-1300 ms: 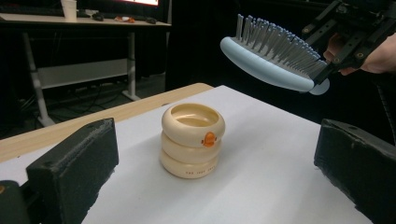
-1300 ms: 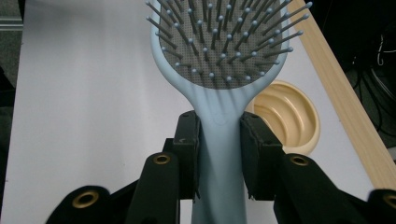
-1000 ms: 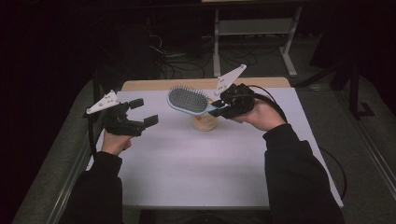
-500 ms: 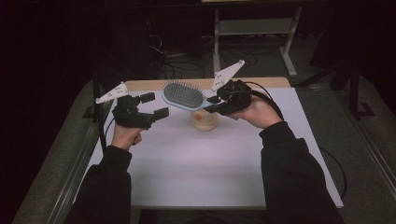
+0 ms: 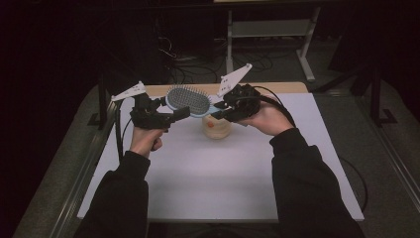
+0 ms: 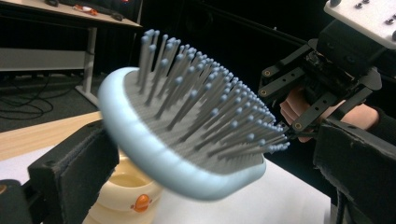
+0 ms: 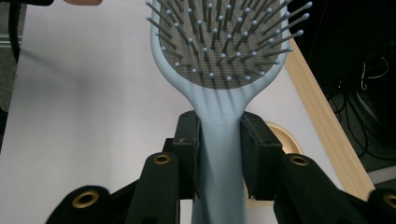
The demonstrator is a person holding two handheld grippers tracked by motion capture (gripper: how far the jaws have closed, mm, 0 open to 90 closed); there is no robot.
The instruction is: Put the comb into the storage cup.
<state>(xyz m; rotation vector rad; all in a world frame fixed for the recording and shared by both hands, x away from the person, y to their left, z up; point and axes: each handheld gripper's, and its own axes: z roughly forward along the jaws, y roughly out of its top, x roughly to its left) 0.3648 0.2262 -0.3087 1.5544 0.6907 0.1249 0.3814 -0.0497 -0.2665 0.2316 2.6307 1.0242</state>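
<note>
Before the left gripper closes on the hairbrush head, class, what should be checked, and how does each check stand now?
1. Right gripper grips the hairbrush handle: ok, its pads press both sides of the handle.
2. Left gripper jaws open wide enough: ok, the brush head sits between them with a gap on each side.
3. Left pads aimed at the pale blue rim rather than the bristles: cannot tell.
4. Brush lifted off the white table: ok, it is held in the air.
5. Cream cup clear of the jaws: ok, it stands below the brush head.
</note>
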